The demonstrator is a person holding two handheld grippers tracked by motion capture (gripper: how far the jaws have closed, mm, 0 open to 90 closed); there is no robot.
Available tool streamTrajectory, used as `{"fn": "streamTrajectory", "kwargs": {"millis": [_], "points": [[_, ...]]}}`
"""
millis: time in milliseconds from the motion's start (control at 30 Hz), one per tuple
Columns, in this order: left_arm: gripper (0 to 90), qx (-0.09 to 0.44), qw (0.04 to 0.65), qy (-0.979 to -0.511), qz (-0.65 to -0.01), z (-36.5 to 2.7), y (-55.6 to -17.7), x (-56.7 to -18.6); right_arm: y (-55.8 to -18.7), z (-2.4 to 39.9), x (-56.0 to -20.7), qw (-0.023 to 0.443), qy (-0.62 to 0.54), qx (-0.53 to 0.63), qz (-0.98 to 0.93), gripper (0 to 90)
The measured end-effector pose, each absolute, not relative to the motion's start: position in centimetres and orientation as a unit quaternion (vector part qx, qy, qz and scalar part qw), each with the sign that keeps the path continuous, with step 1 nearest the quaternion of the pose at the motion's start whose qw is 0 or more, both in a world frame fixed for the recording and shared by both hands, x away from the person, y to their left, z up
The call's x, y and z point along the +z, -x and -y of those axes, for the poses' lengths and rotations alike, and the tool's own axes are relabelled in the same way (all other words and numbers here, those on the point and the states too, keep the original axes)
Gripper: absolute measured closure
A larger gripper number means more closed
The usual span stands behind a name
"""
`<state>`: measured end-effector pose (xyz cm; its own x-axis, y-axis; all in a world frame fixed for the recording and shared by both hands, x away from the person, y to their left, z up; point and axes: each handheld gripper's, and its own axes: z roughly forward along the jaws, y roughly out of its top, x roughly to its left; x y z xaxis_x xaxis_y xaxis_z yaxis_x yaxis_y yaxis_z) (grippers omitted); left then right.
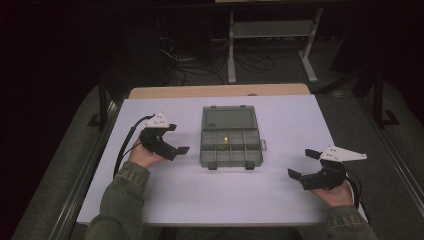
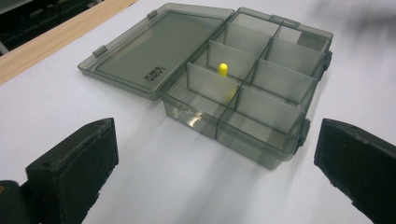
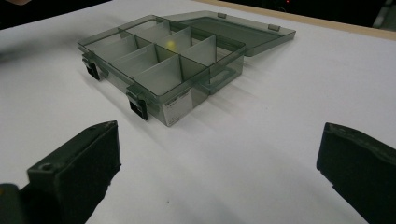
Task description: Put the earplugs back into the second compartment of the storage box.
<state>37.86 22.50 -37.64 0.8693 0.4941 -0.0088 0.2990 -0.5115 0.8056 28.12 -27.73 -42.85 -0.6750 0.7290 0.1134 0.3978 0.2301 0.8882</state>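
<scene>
With both grippers' fingers held wide and empty, the small yellow capsule point(image 2: 222, 69) could be knocked over inside the smoky transparent plastic compartment box point(image 1: 231, 148) by careless entry.

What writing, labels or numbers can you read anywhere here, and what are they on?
Nothing can be read for certain.
Small embossed mark on the open lid of the compartment box: too small and blurred to read.
White sticker on the side wall of the box: print too small to read.
The yellow piece, the table and both tongs carry no visible text.
</scene>
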Motion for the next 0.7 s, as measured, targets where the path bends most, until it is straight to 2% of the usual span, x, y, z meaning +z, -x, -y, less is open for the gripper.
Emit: {"fn": "streamTrajectory", "kwargs": {"millis": [700], "points": [[0.0,0.143,0.468,-0.837,-0.246,-26.4,-34.4,-38.3,-28.2,27.6,-42.9,0.163,-0.369,0.499,-0.767,0.0]]}}
